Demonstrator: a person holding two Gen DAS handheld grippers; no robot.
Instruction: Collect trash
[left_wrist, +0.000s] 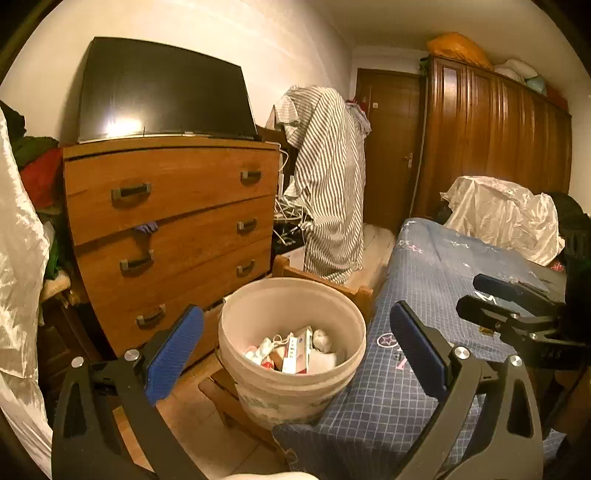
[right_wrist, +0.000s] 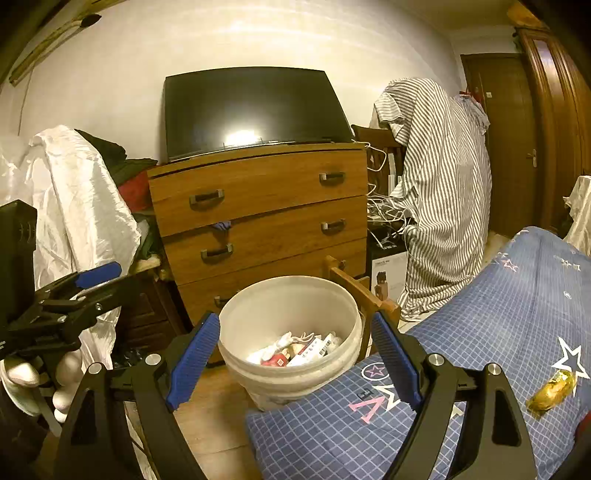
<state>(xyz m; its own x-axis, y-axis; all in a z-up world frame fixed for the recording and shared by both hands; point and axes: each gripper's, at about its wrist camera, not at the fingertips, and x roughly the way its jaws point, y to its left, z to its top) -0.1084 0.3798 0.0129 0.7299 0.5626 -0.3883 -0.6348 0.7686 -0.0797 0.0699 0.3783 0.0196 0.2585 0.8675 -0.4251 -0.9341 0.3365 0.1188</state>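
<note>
Beside the bed (right_wrist: 480, 332), a white bucket (right_wrist: 291, 365) stands on the floor in front of the wooden dresser (right_wrist: 258, 206), already holding boxes and crumpled paper (right_wrist: 295, 349). One piece of trash remains in sight: a gold wrapper (right_wrist: 553, 390) lying on the blue checked bedcover, to the right of the right tool (right_wrist: 295, 363) and well apart from the bucket. The risk, as I judge it, is that the thin, crinkled wrapper slips from the pads or that a pinch gathers bedcover along with it; a careless swing toward the bucket could also knock its rim. Both tools are spread wide and grasp nothing: the right tool frames the bucket without touching it, and the left tool (left_wrist: 295, 356) hangs likewise released above the bucket.
</note>
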